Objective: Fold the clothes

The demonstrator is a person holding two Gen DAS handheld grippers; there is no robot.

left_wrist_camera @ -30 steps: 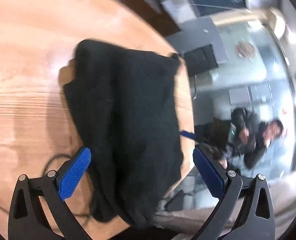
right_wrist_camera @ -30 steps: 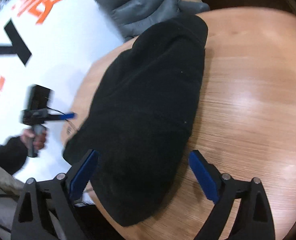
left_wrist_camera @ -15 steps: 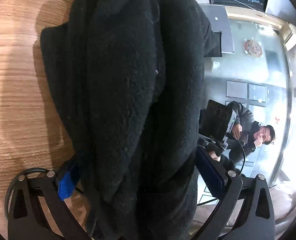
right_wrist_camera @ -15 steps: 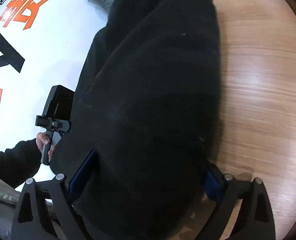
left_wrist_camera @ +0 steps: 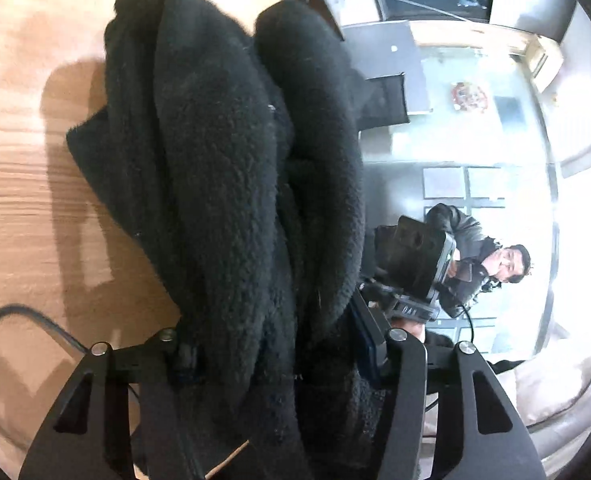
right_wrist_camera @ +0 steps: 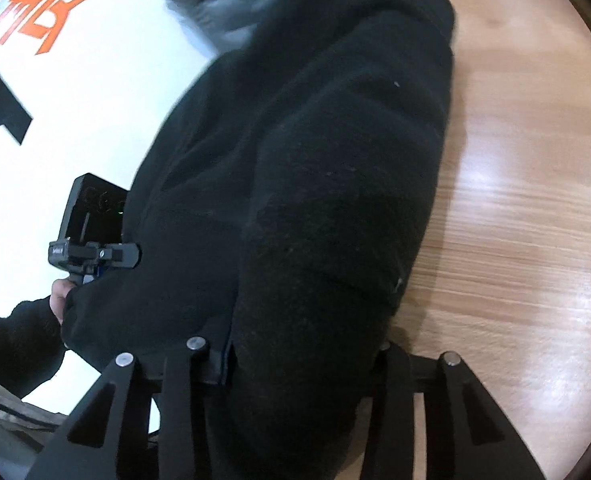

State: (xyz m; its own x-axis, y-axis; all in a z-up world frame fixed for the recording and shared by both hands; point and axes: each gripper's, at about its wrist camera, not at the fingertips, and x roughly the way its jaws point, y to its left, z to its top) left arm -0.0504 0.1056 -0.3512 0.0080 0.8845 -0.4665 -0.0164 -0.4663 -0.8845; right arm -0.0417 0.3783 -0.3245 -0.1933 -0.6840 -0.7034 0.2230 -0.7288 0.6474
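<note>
Left wrist: black fleece garment (left_wrist_camera: 231, 184) bunched between both jaws.

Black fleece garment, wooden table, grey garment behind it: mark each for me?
black fleece garment (left_wrist_camera: 231, 184): left wrist view, thick fold.
wooden table (right_wrist_camera: 527, 208): right wrist view, bare top beside the fleece.
grey garment (right_wrist_camera: 231, 4): right wrist view, visible edge.

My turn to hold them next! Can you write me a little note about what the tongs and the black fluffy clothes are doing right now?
Left tongs: shut on the black fleece garment, bunched thick between the fingers.
Right tongs: shut on the same garment at its other end.
The garment lies in a long folded roll on the round wooden table, near its edge.
Done: it is gathered lengthwise and gripped at both ends.
Left: probably bring the ends together, lay it flat, let go.
</note>
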